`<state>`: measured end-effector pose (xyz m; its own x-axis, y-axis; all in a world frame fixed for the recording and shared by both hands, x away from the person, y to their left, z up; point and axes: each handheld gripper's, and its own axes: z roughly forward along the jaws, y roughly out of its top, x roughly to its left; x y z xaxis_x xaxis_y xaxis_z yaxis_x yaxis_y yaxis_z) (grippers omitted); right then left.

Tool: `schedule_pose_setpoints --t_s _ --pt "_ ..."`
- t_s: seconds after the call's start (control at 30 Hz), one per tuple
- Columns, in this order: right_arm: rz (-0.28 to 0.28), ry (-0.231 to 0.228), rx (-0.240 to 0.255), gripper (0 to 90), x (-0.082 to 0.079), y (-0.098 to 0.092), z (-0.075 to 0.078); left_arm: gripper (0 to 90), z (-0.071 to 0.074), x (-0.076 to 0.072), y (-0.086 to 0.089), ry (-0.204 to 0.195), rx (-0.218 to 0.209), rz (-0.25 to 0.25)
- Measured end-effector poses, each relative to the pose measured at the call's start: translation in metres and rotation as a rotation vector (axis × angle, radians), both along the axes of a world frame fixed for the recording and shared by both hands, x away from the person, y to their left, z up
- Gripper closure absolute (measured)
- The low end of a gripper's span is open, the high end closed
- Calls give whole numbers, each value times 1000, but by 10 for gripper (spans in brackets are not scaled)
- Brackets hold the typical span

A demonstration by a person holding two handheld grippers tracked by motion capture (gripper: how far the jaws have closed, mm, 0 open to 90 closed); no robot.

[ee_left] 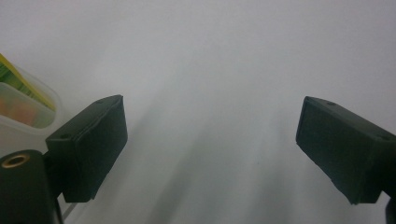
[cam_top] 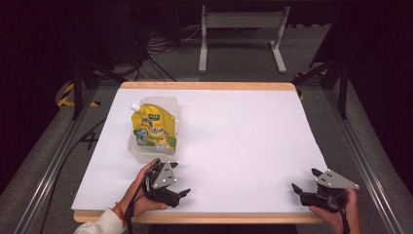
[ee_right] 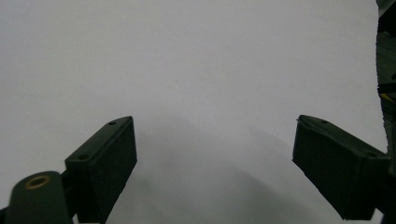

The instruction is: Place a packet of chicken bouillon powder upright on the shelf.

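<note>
A yellow spouted pouch [cam_top: 153, 126] lies in a clear plastic container [cam_top: 141, 152] on the left part of the white table [cam_top: 234, 136]. Just in front of that container, near the table's front edge, my left gripper [cam_top: 181, 178] is open with nothing between its jaws. In the left gripper view the open left gripper [ee_left: 210, 140] hangs over bare white surface, and the container's rim [ee_left: 44, 93] and a strip of the pouch [ee_left: 16, 77] sit at the left edge. My right gripper [cam_top: 304, 179] rests at the near right corner, open and empty; its view shows the right gripper [ee_right: 215, 154] wide over bare table.
The table has a wooden border [cam_top: 209, 86]. Beyond it a grey metal stand [cam_top: 241, 22] and loose cables [cam_top: 156, 53] lie on the floor. Aluminium rails [cam_top: 363, 156] run along both sides of the table.
</note>
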<state>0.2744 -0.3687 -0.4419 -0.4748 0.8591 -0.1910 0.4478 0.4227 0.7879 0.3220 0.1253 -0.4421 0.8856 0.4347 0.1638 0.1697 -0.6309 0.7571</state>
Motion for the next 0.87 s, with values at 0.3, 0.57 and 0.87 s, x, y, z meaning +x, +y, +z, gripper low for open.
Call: schedule_pose_setpoints --t_s 0.3,0.57,0.87 --pt "-5 -23 -14 139 0 4 2 94 -2 0 0 7 20 -2" --pt "-3 -35 -10 138 0 6 4 93 -2 -1 0 5 19 9" --pt "9 -45 -12 136 3 10 4 93 -3 -2 0 16 23 19"
